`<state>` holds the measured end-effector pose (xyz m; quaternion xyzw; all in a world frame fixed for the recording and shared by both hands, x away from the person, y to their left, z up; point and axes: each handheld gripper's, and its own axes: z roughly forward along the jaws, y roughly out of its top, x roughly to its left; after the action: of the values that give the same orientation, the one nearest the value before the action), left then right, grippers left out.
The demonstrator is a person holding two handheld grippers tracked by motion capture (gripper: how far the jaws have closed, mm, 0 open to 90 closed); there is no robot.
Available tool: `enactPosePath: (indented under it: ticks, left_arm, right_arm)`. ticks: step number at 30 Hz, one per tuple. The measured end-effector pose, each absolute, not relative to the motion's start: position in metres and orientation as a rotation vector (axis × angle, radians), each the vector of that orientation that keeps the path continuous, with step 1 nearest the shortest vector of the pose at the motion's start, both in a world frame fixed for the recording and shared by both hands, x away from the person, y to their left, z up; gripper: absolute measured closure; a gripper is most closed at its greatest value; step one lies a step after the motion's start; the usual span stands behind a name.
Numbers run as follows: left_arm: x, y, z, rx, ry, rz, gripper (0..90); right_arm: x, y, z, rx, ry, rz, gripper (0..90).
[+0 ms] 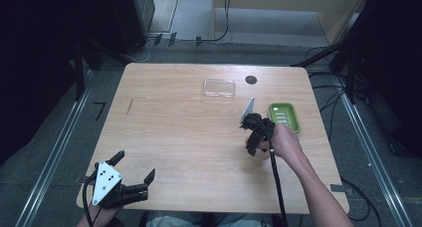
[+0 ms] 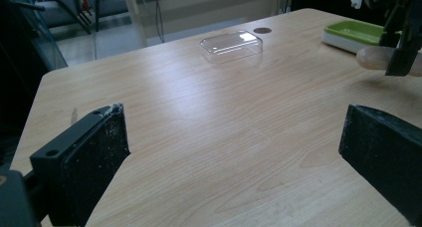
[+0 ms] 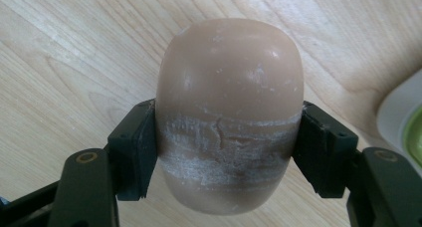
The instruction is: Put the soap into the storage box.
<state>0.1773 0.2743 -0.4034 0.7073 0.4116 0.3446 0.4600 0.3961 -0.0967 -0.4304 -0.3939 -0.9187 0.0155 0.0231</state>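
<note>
One rounded tan soap bar point(image 3: 230, 117), scuffed white around its middle, sits clamped in the right hand-held gripper point(image 3: 229, 152) just above the worktop point(image 1: 179, 137). Beside that gripper lies one green dish point(image 1: 284, 116), beyond it one clear lid point(image 1: 218, 88); the left hand-held gripper point(image 1: 133, 166) gapes wide.

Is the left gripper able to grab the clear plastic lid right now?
Probably yes. The left gripper stands open at the near table edge, and bare wooden table lies between it and the clear plastic lid; it just needs a long reach forward.

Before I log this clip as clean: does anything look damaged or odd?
The rounded tan soap bar, clamped in the right claw, has whitish scuffing and a small crack-like mark across its middle, level with the pads. The clear plastic lid lies apart from the green soap dish.
</note>
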Motion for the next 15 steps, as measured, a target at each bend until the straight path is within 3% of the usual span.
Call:
enactPosePath:
  ticks: [15]
  left_arm:
    - [0.177,0.274,-0.403,1.742,1.015,0.849,0.0]
  right_arm:
    - [0.403,-0.117,-0.418,-1.28,-2.823,-0.002,33.3]
